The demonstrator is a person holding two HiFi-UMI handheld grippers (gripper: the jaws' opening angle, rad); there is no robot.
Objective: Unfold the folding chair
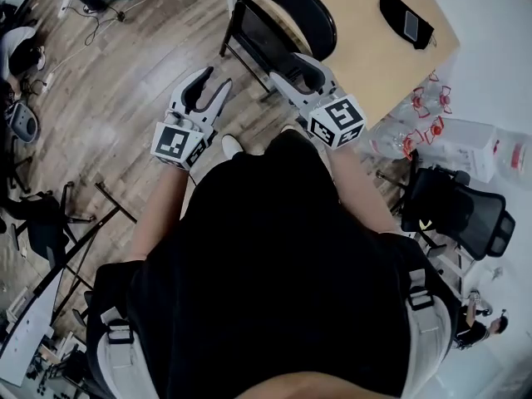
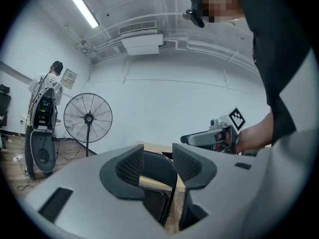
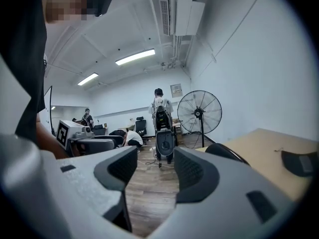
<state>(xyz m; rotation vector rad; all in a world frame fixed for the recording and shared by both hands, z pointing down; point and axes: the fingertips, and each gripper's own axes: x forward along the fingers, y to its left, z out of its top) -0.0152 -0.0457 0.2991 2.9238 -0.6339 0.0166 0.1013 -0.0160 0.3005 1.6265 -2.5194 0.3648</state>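
black metal folding chair [image 1: 278, 23] beside light wooden table [image 1: 366, 48], my left gripper [image 1: 216, 78] and right gripper [image 1: 293, 66] both spread, pinching nothing

- Folding chair [image 1: 303, 11], 12 o'clock in head view: black all over.
- Table [image 1: 366, 56], 1 o'clock: pale tan top.
- Floor [image 1: 125, 81], 10 o'clock: grey-brown wood-plank pattern.
- Left gripper [image 1: 214, 80], right gripper [image 1: 298, 66]: light grey shells, dark grey cross-hatched pads; white cubes with black square markers.
- Office chair [image 1: 457, 210], 3 o'clock: black.
- Fan [image 2: 88, 117], 9 o'clock in left gripper view: black.
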